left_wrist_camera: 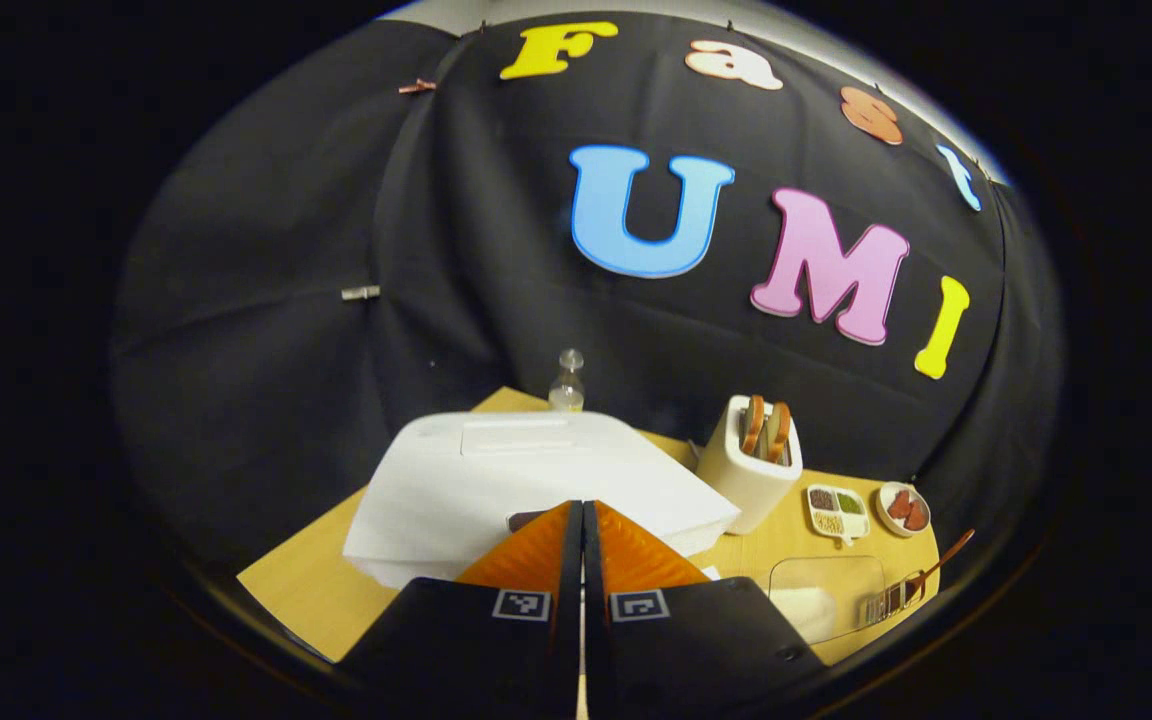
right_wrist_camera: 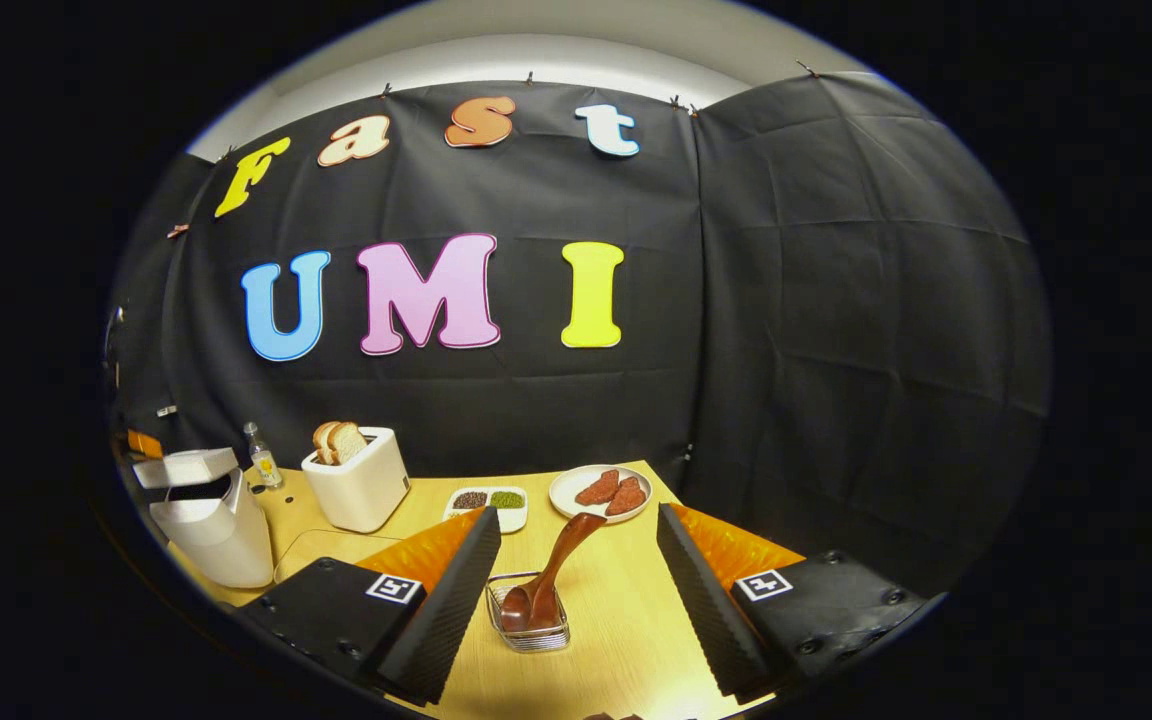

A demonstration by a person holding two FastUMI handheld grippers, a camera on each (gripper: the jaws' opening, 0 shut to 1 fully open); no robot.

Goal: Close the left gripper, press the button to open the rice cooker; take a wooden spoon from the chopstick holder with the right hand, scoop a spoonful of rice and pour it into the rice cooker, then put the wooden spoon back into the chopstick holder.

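- Left gripper (left_wrist_camera: 582, 520): fingers pressed together, tips over the front edge of the white rice cooker (left_wrist_camera: 526, 480), by its button; contact cannot be told.
- Right gripper (right_wrist_camera: 576, 560): fingers wide apart, holding nothing, hovering on either side of the wire chopstick holder (right_wrist_camera: 528, 625) on the wooden surface (right_wrist_camera: 626, 610).
- Wooden spoon (right_wrist_camera: 556, 570) stands in the holder, leaning to the right.
- Right gripper view shows the cooker's lid lifted slightly.
- Toaster (right_wrist_camera: 358, 485) with bread stands beside the cooker.
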